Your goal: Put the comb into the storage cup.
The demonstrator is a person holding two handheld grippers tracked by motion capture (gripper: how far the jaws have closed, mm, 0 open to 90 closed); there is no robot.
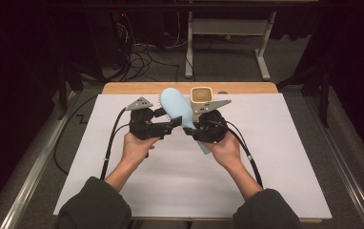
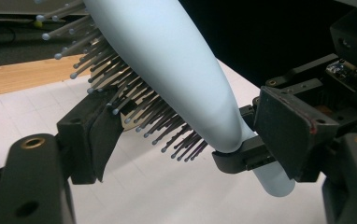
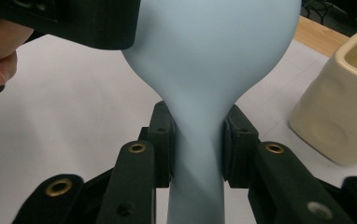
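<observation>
Right gripper (image 1: 193, 128): jaws clamped on the neck of the light blue brush (image 1: 178, 110), where the handle narrows below the head. In the right gripper view both pads press flat on either side of the neck (image 3: 197, 140), with the handle running down between the jaws and the smooth back of the head facing the camera. Grip firm, brush held clear of the table.

Left gripper (image 1: 170, 125): jaws apart, nothing clamped. In the left gripper view the brush (image 2: 176, 60) crosses the gap at a slant. The bristles (image 2: 134, 102) point toward the left-hand jaw, and the tips of some reach its pad; the right-hand jaw stands just beside the right gripper's jaw at the neck. Whether it touches the brush cannot be told.

Brush position: in the air above the white mat (image 1: 275, 157), head tilted up and away from the person, handle end down toward the right hand (image 1: 225, 150). The left hand (image 1: 137, 145) holds its gripper level, pointed at the brush from the side.

Other items: a cream square cup (image 1: 202, 95) stands upright near the far edge of the mat, just behind the brush head and apart from it. The wooden table (image 1: 123, 88) edge shows beyond the mat
</observation>
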